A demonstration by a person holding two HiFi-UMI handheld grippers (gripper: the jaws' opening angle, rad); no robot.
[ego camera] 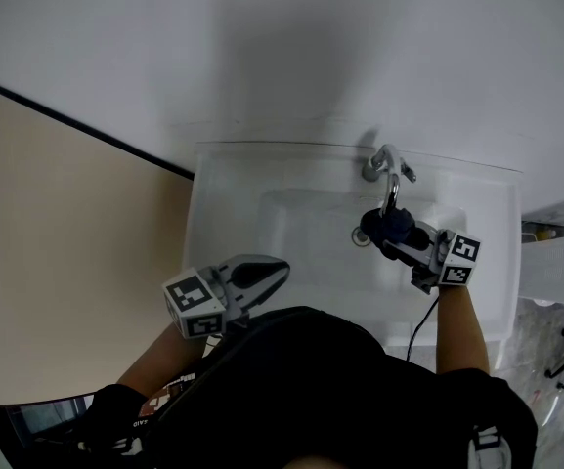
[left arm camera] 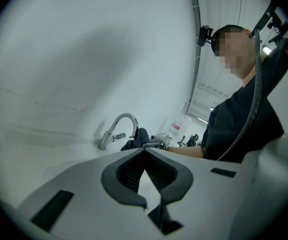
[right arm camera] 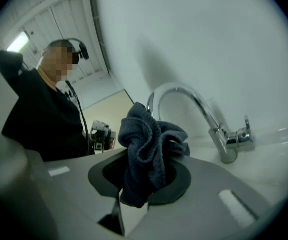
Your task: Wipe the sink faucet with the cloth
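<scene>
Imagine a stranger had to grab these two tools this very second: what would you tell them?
Right hand-held gripper: shut on the dark blue cloth, which bunches out above its jaws.
Left hand-held gripper: jaws together, holding nothing, at the front left corner of the white sink, away from the work.
The cloth is right by the tip of the chrome faucet's curved spout, over the basin; whether they touch is unclear.
Done: cloth picked up and brought to the faucet. How much has been wiped can't be told.
Left, probably: rub along the spout, then the base and lever.
</scene>
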